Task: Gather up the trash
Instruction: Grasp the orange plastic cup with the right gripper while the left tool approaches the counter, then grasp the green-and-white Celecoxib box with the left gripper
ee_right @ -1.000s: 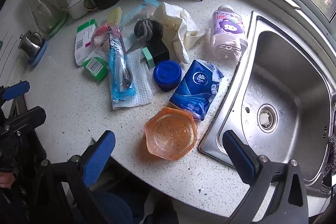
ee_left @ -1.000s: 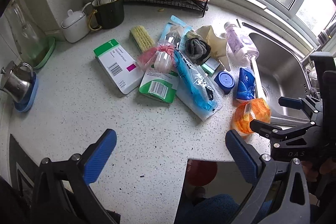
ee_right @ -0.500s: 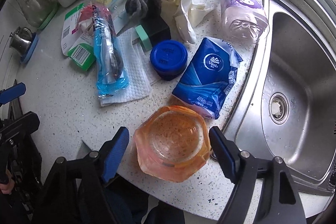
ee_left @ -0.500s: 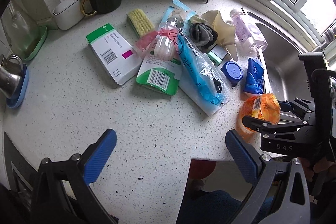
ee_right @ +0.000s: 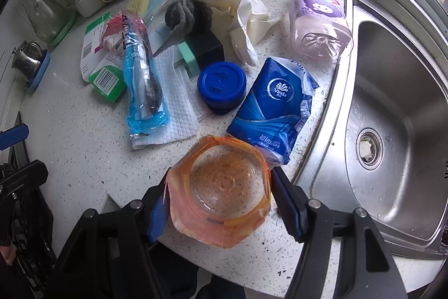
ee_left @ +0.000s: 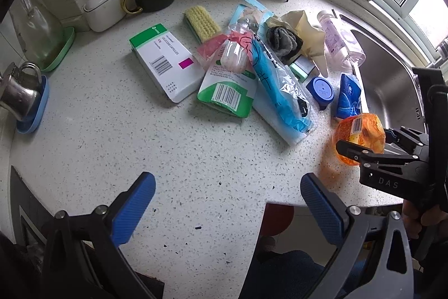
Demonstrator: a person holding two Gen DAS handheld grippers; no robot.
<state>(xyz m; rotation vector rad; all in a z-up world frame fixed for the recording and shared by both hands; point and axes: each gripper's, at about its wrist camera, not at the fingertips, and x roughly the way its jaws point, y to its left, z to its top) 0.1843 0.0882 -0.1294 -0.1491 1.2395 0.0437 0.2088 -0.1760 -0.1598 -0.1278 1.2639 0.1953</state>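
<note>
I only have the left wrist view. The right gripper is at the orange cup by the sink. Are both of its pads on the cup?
Observer: Yes. In the right wrist view, the right gripper is closing with the orange cup between its pads, one against each side.
Operator: Anything inside the cup?
Observer: It looks empty apart from orange specks on its clear bottom.
Operator: And the sink drain?
Observer: The sink has a pale scrap sitting in its drain.

Right gripper (ee_right: 221,206) lowered around orange plastic cup (ee_right: 221,192), jaws closing, pads seemingly touching its sides
</note>
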